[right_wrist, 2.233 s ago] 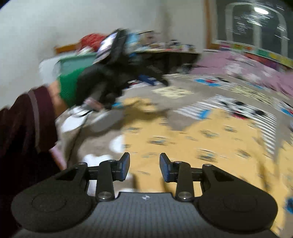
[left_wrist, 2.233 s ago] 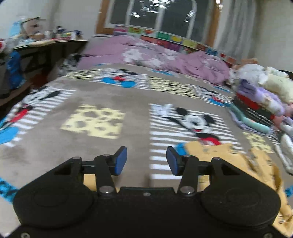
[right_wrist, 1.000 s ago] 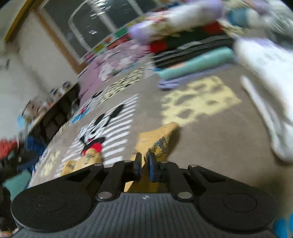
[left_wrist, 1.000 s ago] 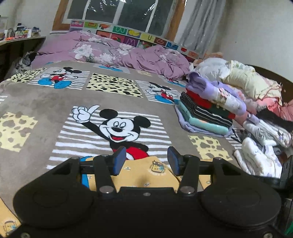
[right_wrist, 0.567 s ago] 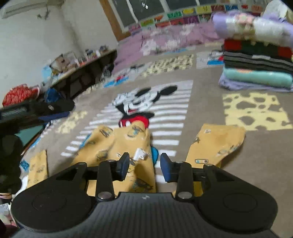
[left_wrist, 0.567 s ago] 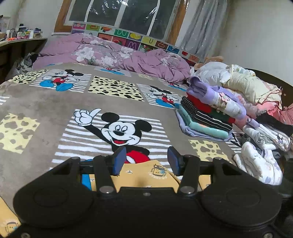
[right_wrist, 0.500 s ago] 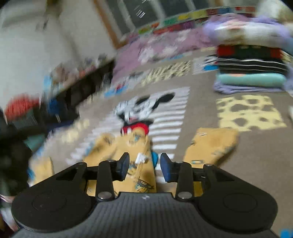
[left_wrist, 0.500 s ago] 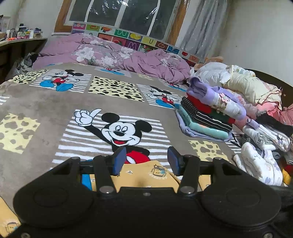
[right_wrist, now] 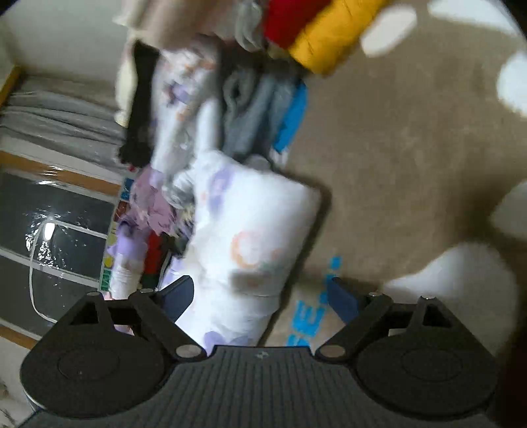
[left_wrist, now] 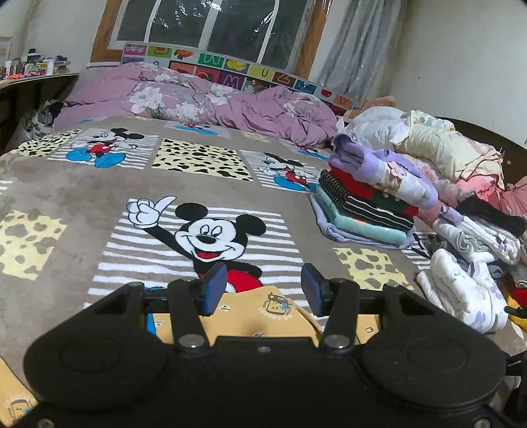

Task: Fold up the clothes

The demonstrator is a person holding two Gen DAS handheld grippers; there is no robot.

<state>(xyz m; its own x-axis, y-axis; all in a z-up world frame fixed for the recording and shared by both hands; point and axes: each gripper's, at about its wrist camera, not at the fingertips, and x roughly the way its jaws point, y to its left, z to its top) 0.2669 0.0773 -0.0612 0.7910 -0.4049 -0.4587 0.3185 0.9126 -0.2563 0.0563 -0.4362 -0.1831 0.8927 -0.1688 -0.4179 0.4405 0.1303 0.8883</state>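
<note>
The yellow printed garment (left_wrist: 263, 312) lies flat on the brown cartoon-mouse blanket (left_wrist: 82, 184) that covers the bed, its near edge running under the left gripper (left_wrist: 263, 284) and one small piece of it showing at the lower left corner of the left wrist view. The left gripper hangs just above this cloth with its blue pads (left_wrist: 214, 289) partly apart and nothing pinched between them; the yellow fabric shows through the gap but the pads do not press on it. To the right on the blanket sits a neat stack of folded clothes (left_wrist: 365, 210), with teal, striped black, red and lilac layers, and beyond and beside it a loose heap of unfolded laundry (left_wrist: 461, 237) in white, cream and pink. A white garment with lilac print (left_wrist: 461, 293) lies at the near end of that heap. At the far side a crumpled purple floral duvet (left_wrist: 204, 102) runs below the window (left_wrist: 204, 23). The right wrist view is rolled sideways and blurred: the right gripper (right_wrist: 260, 299) has its jaws opening wide, and a white bundle with pale prints (right_wrist: 250, 250) reaches between them without either pad visibly pressing on it, while red and yellow cloth (right_wrist: 316, 29) lies further off on the blanket
</note>
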